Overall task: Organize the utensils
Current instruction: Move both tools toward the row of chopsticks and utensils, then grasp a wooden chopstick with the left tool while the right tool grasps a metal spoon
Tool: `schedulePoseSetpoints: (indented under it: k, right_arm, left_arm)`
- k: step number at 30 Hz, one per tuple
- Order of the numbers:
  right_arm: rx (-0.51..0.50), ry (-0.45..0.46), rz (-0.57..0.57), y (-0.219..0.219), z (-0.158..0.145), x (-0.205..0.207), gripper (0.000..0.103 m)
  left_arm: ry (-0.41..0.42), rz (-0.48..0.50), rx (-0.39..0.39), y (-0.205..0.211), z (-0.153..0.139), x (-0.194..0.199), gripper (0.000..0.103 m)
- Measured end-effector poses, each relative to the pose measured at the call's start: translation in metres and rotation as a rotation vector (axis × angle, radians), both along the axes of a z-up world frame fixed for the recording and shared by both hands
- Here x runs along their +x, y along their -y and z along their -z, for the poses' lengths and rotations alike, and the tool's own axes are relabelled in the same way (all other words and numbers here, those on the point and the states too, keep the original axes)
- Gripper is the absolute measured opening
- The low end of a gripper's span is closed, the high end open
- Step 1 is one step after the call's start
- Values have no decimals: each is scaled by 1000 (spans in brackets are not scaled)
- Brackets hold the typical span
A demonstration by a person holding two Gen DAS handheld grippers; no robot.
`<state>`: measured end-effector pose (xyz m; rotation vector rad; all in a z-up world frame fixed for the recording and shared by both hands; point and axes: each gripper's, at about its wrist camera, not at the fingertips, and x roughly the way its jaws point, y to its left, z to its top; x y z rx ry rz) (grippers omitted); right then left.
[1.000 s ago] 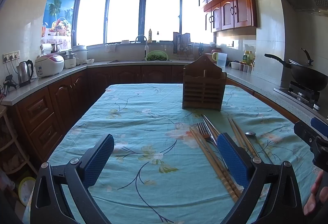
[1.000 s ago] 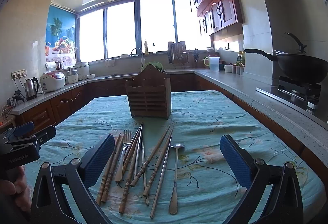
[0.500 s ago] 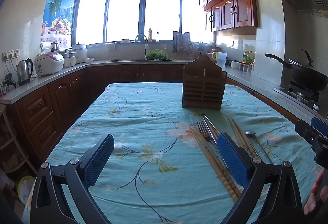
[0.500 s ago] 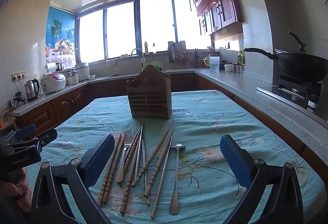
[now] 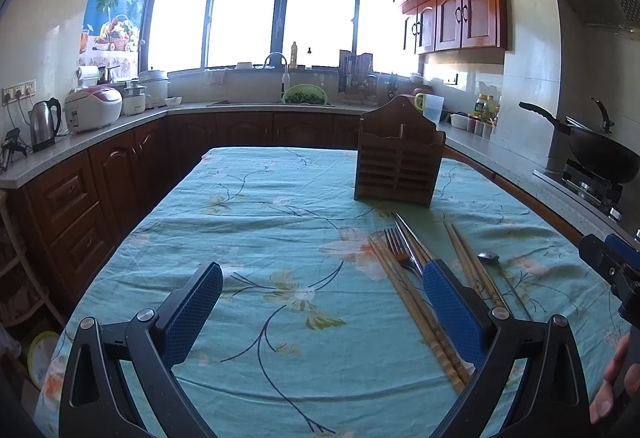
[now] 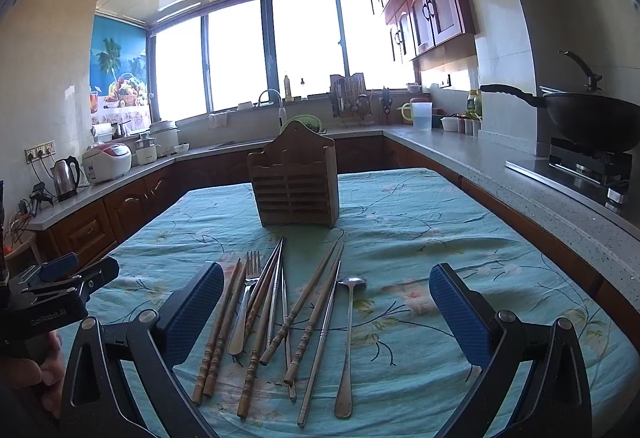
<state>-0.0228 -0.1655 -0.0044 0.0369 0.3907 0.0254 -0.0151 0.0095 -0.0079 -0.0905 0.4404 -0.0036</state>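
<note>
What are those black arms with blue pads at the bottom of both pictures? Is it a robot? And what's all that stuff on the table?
It isn't a robot. A person holds a hand tool called a gripper in each hand, each with a camera looking forward along its two fingers. One picture comes from the left gripper, the other from the right gripper. Both are open and hold nothing. On the teal flowered tablecloth lie wooden chopsticks, metal chopsticks, a fork and a long spoon. Behind them stands a wooden utensil holder, where they probably belong.
</note>
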Motion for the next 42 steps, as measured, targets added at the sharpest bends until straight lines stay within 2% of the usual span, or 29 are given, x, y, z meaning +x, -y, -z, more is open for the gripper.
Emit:
schedulePoseSetpoints:
  k: [10, 18, 23, 25, 26, 28, 31, 33, 36, 39, 42]
  right_arm:
    - [-17, -53, -3, 9, -1, 15, 103]
    - [33, -157, -5, 20, 0, 41, 102]
    - [63, -251, -7, 26, 10, 62, 91]
    - [69, -295, -10, 28, 15, 73, 81]
    - [64, -312, -10, 29, 20, 77, 79]
    - [79, -362, -11, 31, 27, 87, 67]
    - [87, -435, -15, 33, 36, 102, 55]
    - [96, -472, -18, 36, 43, 110, 50]
    - [95, -521, -13, 40, 51, 120, 42]
    - [81, -560, -15, 40, 59, 129, 38]
    - [66, -603, -11, 41, 70, 139, 32]
  left_arm:
    - [-93, 15, -18, -3, -6, 31, 100]
    - [-220, 53, -35, 0, -11, 78, 90]
    - [-297, 69, -73, -1, -11, 109, 81]
    - [-330, 84, -82, 2, -8, 122, 76]
    - [-345, 90, -83, 4, -7, 128, 74]
    - [-376, 103, -77, 6, -4, 141, 70]
    - [-429, 127, -62, 12, 3, 163, 60]
    - [-464, 144, -63, 16, 9, 177, 54]
    - [-505, 161, -51, 23, 17, 194, 51]
    - [-544, 172, -29, 30, 25, 209, 38]
    - [-561, 182, -26, 33, 32, 220, 35]
